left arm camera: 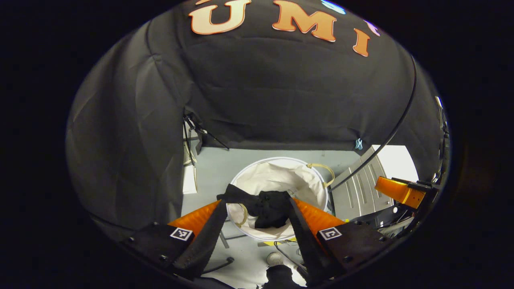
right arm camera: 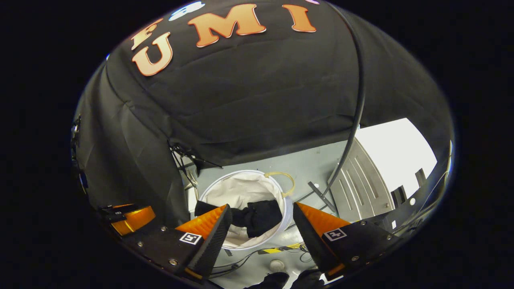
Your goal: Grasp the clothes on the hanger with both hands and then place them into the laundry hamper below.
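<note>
Below the left tongs (left arm camera: 253, 208), in the left gripper view, a white laundry hamper (left arm camera: 311, 176) stands on the grey floor (left arm camera: 225, 162). Black clothes (left arm camera: 267, 208) lie inside it, one part draped over its near rim. These tongs are spread apart, holding nothing; the right tongs (left arm camera: 397, 190) show at the edge.

Beneath the right tongs (right arm camera: 262, 216), in the right gripper view, the hamper (right arm camera: 241, 188) holds the clothes (right arm camera: 257, 218). These tongs gape empty.

Black cloth wall (left arm camera: 281, 92), grey floor (left arm camera: 217, 164) (bright)

Black clothes (left arm camera: 267, 208) lie in a white laundry hamper (left arm camera: 309, 186) on a grey floor (left arm camera: 217, 164).
</note>
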### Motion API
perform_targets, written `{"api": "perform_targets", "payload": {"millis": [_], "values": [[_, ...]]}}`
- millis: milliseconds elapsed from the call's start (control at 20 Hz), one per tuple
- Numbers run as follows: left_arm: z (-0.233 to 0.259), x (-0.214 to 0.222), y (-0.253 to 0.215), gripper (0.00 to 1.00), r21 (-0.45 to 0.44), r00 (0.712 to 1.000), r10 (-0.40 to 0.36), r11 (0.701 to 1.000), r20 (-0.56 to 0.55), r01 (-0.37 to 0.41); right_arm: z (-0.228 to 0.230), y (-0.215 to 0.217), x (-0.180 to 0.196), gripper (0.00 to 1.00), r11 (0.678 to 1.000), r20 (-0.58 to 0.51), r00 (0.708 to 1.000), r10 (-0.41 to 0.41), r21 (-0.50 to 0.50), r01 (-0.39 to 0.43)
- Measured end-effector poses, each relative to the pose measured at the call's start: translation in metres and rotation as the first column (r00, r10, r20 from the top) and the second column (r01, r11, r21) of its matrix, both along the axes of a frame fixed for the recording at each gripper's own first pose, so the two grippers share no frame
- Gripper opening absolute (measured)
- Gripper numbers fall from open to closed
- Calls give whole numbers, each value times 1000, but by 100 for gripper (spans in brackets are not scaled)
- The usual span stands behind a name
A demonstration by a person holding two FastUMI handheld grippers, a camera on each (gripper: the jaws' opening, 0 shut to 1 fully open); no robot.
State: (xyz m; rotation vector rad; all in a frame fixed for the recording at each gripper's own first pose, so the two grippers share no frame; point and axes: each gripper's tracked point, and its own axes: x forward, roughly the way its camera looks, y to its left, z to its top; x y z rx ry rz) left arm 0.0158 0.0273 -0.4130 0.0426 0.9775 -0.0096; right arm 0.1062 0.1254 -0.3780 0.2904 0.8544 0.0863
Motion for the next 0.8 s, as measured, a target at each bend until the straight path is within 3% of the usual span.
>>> {"api": "perform_targets", "payload": {"millis": [450, 800], "values": [[100, -21, -6, 100, -10, 983, -17, 1000, 185, 19, 86, -59, -45, 94, 997, 148, 987, -69, -12, 71], [195, -23, -20, 98, -14, 932, -43, 999, 359, 51, 169, -93, -79, 94, 994, 245, 965, -92, -41, 105]]}}
